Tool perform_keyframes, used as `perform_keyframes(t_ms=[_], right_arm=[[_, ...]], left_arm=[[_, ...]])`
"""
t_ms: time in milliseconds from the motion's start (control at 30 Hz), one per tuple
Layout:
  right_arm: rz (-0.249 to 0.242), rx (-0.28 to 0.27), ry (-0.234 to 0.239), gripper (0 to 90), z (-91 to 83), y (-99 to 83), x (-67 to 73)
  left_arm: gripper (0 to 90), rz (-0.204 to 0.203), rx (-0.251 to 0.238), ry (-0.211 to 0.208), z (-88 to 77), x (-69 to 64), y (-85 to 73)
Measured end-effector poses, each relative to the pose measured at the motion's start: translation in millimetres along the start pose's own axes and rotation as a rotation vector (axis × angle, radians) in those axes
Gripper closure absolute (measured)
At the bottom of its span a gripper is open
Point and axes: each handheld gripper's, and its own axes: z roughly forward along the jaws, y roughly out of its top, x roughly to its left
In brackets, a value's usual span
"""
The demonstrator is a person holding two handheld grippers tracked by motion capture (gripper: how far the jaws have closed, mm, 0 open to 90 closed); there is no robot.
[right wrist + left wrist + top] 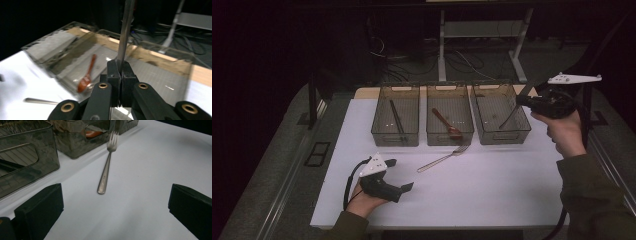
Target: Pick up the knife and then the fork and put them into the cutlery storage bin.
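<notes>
Your right gripper (518, 99) pinches a knife (125, 35) over the right bin (501, 131); left gripper (399, 175) fingers spread, fork (106, 168) handle-first straight ahead.

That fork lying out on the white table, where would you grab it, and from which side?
Probably on the handle, near its middle. The fork lies flat on the table, tines almost against the middle bin, so the head is crowded. The handle points toward the open left gripper. Come from above with one jaw on each side of the thin handle.
</notes>
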Motion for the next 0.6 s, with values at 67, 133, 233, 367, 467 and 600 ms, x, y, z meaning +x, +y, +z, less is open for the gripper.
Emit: perform_keyframes(t_ms=[67,133,233,367,467,600], right_arm=[[0.007,0.010,-0.026,87.4,1.9,4.6,-9.2],[0.013,0.018,-0.046,87.5,5.1,7.5,-18.7],[0.018,0.057,-0.081,87.4,12.7,9.5,-30.5],[0.006,0.117,-0.124,87.5,21.3,7.2,-39.3],[0.004,0.156,-0.147,87.5,24.1,2.9,-43.2],[0.010,0.196,-0.162,87.4,26.0,-4.9,-50.2]], left_arm=[[0.0,0.002,-0.003,-0.002,0.0,-0.3,0.1],[0.0,0.005,-0.006,0.000,-0.4,-0.4,0.3],[0.0,0.004,-0.013,0.001,-0.7,0.0,0.5],[0.0,0.003,-0.013,-0.001,-0.9,0.0,0.2],[0.0,0.003,-0.012,-0.003,-1.3,0.1,0.2],[0.0,0.002,-0.019,-0.003,-1.6,-0.4,0.7]])
